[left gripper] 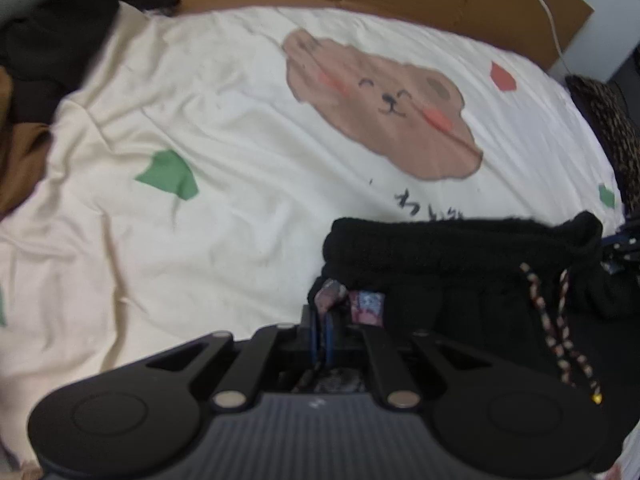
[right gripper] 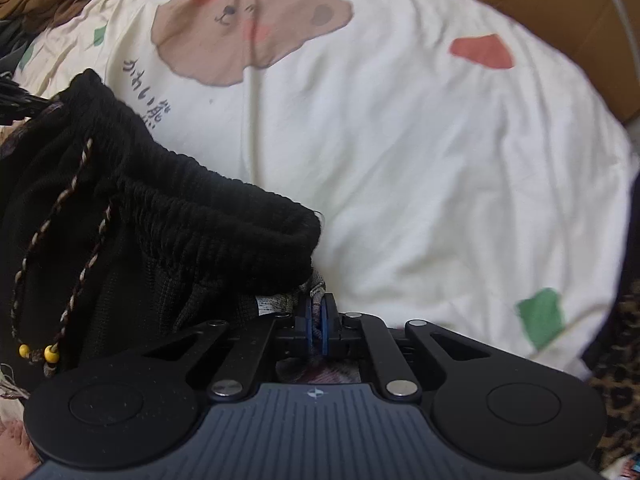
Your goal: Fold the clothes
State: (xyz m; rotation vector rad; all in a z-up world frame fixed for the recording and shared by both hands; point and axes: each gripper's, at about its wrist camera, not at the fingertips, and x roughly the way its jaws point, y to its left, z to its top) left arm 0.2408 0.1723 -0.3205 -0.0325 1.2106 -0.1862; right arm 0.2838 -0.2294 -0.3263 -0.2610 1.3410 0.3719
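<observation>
Both grippers are clamped tight on the same black garment (left gripper: 460, 264), one at each end of its ribbed waistband. The left gripper (left gripper: 323, 336) has its blue pads pinched together on a bit of patterned fabric at the waistband corner, basically no gap. Same deal with the right gripper (right gripper: 317, 326): jaws closed on the fabric edge. The garment hangs between them over a cream sheet (right gripper: 400, 160) with a bear print (left gripper: 380, 108). A braided drawstring (right gripper: 68, 248) dangles off it.
</observation>
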